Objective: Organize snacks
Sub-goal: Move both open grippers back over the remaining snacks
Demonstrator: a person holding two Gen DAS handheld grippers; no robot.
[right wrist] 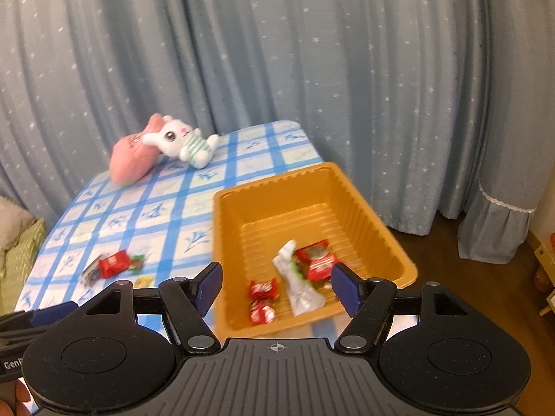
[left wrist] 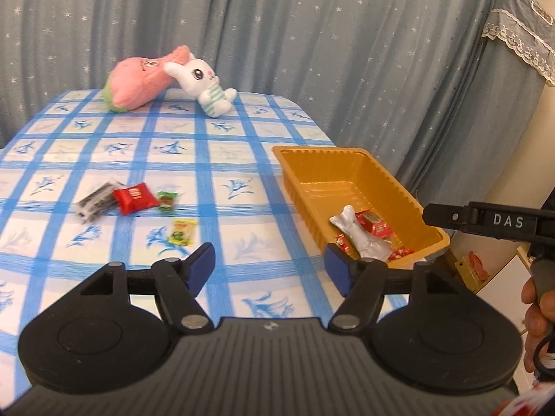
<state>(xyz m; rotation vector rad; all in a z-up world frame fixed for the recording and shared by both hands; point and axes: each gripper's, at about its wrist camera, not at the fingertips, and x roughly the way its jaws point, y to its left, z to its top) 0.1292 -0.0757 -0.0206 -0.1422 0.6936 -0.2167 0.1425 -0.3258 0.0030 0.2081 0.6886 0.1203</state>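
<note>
Both grippers were held above the near edge of the table (left wrist: 242, 159), which was covered with a blue-checked cloth.

The left gripper (left wrist: 269, 268) stood with its jaws apart and nothing between the blue pads. It hung over bare cloth just left of the tray (left wrist: 288, 170). The right gripper (right wrist: 277, 289) likewise stood with jaws apart and held nothing; it hung over the near end of the tray.

The tray, an orange plastic one, sat at the right side of the table near the edge. Inside it, at the near end, lay a white packet (right wrist: 298, 284) and several red packets (right wrist: 317, 260), all loose on the tray floor.

Four snacks remained on the cloth, well left of the tray: a dark packet (left wrist: 95, 202), a red packet (left wrist: 134, 197) touching it, a small green packet (left wrist: 167, 201) just beside the red one, and a yellow packet (left wrist: 182, 231) nearer the grippers, apart from the others.

At the far end of the table lay a pink plush (left wrist: 138, 81) with a white rabbit plush (left wrist: 204, 85) leaning against it. A blue starred curtain (left wrist: 312, 34) hung behind.

A hand (left wrist: 537, 315) gripped the right gripper's handle at the right edge of the left wrist view.
</note>
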